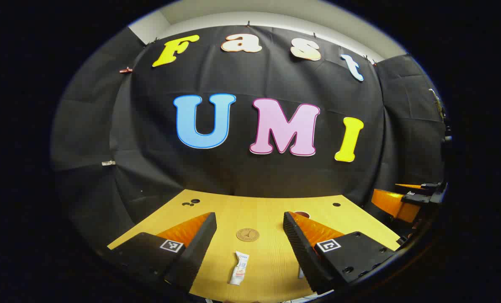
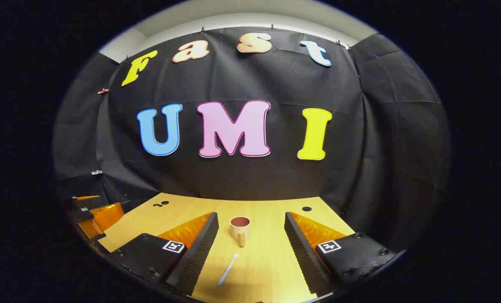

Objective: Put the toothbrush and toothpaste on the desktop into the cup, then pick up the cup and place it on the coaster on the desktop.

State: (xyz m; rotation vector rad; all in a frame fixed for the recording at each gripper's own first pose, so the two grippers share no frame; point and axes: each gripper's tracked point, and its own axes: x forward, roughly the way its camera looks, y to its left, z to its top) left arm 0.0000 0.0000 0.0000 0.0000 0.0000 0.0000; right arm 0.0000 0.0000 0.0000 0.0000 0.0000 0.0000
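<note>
Pale wood makes up the counter (image 1: 267,210), and in the left gripper view the toothpaste (image 1: 239,268) lies flat on it between the left gripper (image 1: 249,229)'s spread, empty jaws, close in, its long axis running roughly away from the camera — nearly in line with the fingers, with a slight lean. Beyond it, further up the counter, sits the round coaster (image 1: 247,234), well apart from the tube. At the far right edge of this view part of the other gripper shows, off the counter's side. In the right gripper view, the right gripper (image 2: 250,229) also stands released, grasping nothing, and the toothbrush (image 2: 227,270) lies on the counter between its jaws, thin and long, angled so its far end points up toward the cup (image 2: 240,228). The cup stands upright just past the brush, handle turned toward the camera, nothing visible inside. Each tool lies straight ahead of its own gripper, so the toothbrush looks the natural pick for the right hand; closing squarely across its slanted handle would probably need a small twist.
</note>
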